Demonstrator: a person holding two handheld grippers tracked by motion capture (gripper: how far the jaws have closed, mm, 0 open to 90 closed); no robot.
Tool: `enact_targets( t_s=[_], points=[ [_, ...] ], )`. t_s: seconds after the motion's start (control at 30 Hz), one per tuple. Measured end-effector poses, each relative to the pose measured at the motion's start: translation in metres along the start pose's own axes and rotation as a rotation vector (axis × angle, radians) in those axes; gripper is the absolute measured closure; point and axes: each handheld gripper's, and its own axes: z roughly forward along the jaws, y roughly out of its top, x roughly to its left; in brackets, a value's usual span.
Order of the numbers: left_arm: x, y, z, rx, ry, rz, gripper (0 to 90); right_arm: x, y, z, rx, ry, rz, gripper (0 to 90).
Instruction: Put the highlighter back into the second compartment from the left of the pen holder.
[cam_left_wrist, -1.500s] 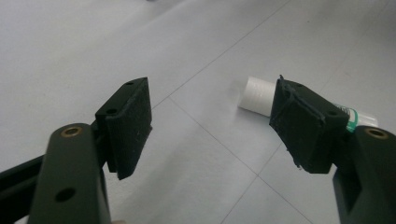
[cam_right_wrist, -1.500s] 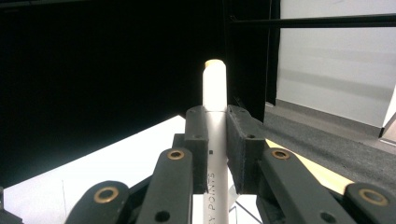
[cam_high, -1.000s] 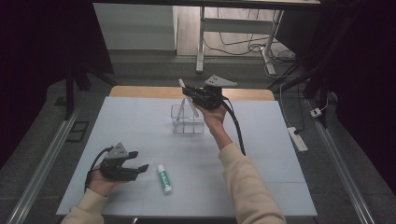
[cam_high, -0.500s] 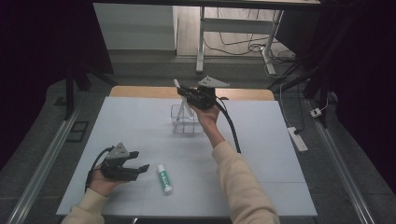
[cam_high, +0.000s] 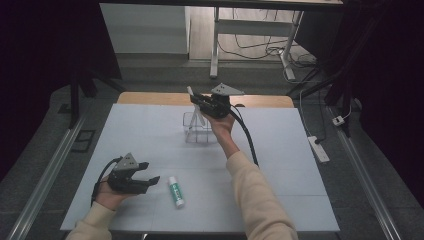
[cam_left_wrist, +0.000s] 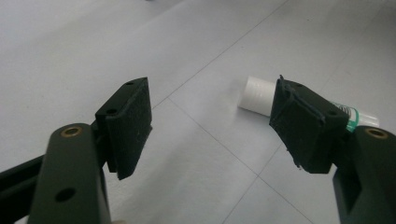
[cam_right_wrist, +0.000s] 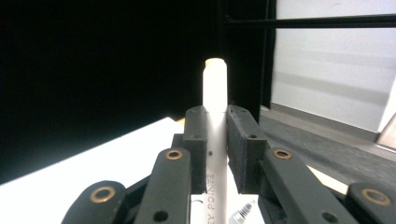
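My right gripper is raised over the clear box at the table's far middle, shut on a white marker with an orange tip; the marker sticks out past the pads. Near the front left, my left gripper rests on the table with its jaws open and nothing between them. A white tube with a green band lies on the table just right of that gripper. In the left gripper view the tube lies beyond the right pad, partly hidden by it.
The white table has a wooden strip along its far edge. A power strip lies off the right edge. Metal rails run along both sides, and a desk frame with cables stands beyond the table.
My right gripper has lifted slightly and shifted left above the clear box with the marker in it. The left gripper and the tube stay put.
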Motion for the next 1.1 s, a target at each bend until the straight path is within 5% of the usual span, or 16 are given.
enact_targets(
  t_s=[0.2,1.1],
  points=[
    [0.001,0.0,0.0,-0.001,0.002,-0.003,29.6,0.003,0.0,-0.004,0.055,-0.035,-0.04,55.4],
    [0.001,0.0,-0.001,0.004,0.01,-0.001,29.6,-0.003,-0.019,-0.071,0.172,-0.027,-0.003,50.4]
  ],
)
